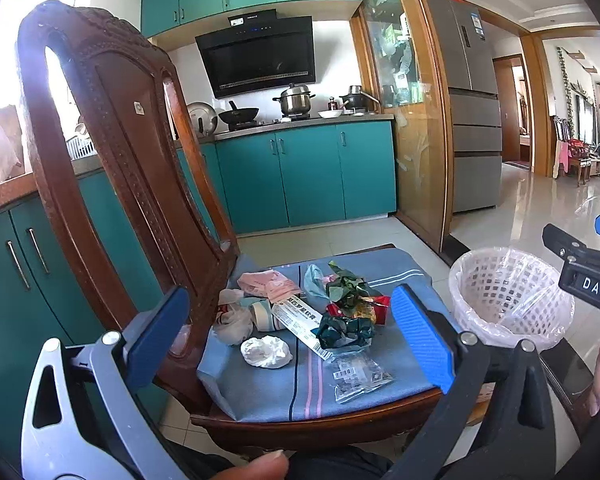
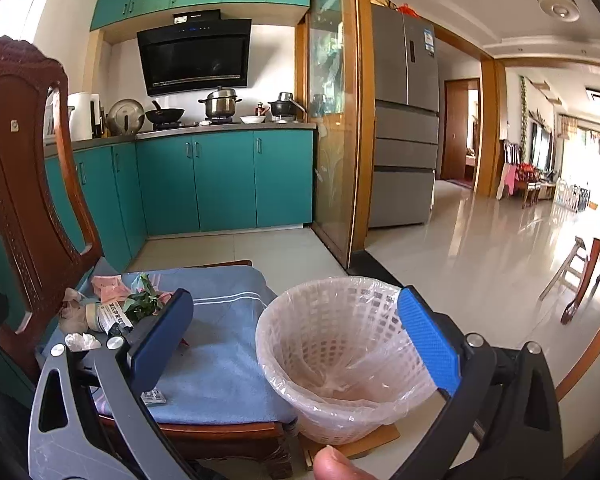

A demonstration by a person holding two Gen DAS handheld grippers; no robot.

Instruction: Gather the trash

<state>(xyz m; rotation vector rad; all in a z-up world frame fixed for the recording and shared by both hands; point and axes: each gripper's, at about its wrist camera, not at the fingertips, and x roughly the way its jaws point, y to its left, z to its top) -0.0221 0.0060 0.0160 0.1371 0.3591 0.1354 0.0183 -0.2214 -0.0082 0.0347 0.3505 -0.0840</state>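
Hovering both grippers over the wooden chair [image 1: 112, 128], I judge this to be the very start of collecting: nothing is gripped and the trash lies on the chair's blue cushion [image 1: 356, 384]. The left gripper [image 1: 296, 334] has its blue pads spread wide, framing the pile from above the cushion's near edge. The right gripper [image 2: 300, 344] is likewise spread with nothing between its pads, and it hangs over the lined wastebasket [image 2: 340, 360], which stands on the floor just beside the cushion's outer side.

Taking the cushion as my landmark: a white crumpled tissue [image 1: 266, 353] sits near its middle on the backrest side, a long white ointment box [image 1: 300, 326] lies diagonally across the centre, a dark green crumpled wrapper [image 1: 342, 332] touches the box's far side, and a clear printed packet [image 1: 358, 376] rests closest to the cushion's front edge. Behind these, toward the cushion's back, are leafy scraps [image 1: 346, 288], pink paper [image 1: 266, 285] and a thin white plastic bag [image 1: 232, 322].

My next move, as I read it, calls for lowering the left gripper onto one loose piece. The tissue or the packet is nearest and stands clear of the heap, so either suits. The flat packet may need a scraping pinch against the fabric. The basket looks empty so far, apart from its liner.
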